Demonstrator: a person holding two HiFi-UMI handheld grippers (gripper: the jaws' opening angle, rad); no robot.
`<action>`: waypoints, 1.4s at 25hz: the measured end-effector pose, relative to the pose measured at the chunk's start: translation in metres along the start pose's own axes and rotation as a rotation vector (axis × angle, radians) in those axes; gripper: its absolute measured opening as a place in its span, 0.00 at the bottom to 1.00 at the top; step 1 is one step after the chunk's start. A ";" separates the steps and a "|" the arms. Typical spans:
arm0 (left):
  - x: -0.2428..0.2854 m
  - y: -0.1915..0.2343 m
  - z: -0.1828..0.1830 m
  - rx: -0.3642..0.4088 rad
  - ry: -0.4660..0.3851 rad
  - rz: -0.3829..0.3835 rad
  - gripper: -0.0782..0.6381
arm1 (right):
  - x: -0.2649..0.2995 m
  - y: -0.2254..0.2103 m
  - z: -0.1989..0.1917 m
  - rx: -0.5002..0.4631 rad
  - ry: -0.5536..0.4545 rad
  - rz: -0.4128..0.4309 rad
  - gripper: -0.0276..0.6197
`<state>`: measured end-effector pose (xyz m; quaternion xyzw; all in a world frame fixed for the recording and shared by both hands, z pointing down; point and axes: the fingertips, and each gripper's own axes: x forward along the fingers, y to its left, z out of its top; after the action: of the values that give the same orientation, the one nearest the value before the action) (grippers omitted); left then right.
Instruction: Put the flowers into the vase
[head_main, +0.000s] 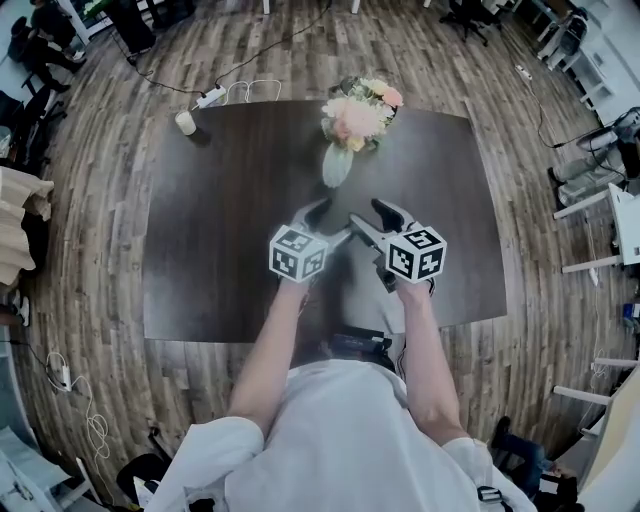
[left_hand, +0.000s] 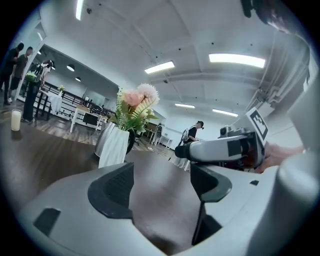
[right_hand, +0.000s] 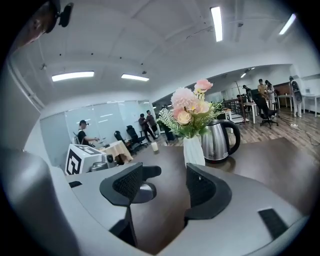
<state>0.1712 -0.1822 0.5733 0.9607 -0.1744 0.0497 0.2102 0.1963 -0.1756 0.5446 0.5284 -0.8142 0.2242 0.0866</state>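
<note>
A white ribbed vase (head_main: 337, 165) stands on the dark table (head_main: 220, 220) at the far middle, with pink and cream flowers (head_main: 360, 115) and green leaves in it. The left gripper view has the vase (left_hand: 114, 145) and flowers (left_hand: 136, 102) ahead to the left; in the right gripper view the vase (right_hand: 194, 151) and flowers (right_hand: 190, 110) are straight ahead. Both grippers hover side by side near the table's front, short of the vase. My left gripper (head_main: 318, 214) (left_hand: 161, 185) is open and empty. My right gripper (head_main: 372, 222) (right_hand: 160, 187) is open and empty too.
A steel kettle (right_hand: 220, 140) stands just behind the vase. A small white candle (head_main: 185, 122) sits at the table's far left corner. A power strip and cables (head_main: 215, 96) lie on the wooden floor beyond. People and office chairs are in the background.
</note>
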 end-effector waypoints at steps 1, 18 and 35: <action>-0.002 -0.005 0.001 -0.009 -0.004 -0.012 0.60 | -0.005 0.002 0.001 0.031 -0.016 0.008 0.47; -0.018 -0.079 0.032 -0.204 -0.131 -0.124 0.60 | -0.091 0.036 0.037 0.290 -0.232 0.342 0.15; -0.039 -0.195 0.039 -0.251 -0.212 -0.094 0.34 | -0.199 0.052 0.044 0.403 -0.348 0.611 0.11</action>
<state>0.2052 -0.0204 0.4561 0.9338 -0.1552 -0.0842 0.3112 0.2381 -0.0143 0.4164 0.2984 -0.8760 0.3020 -0.2288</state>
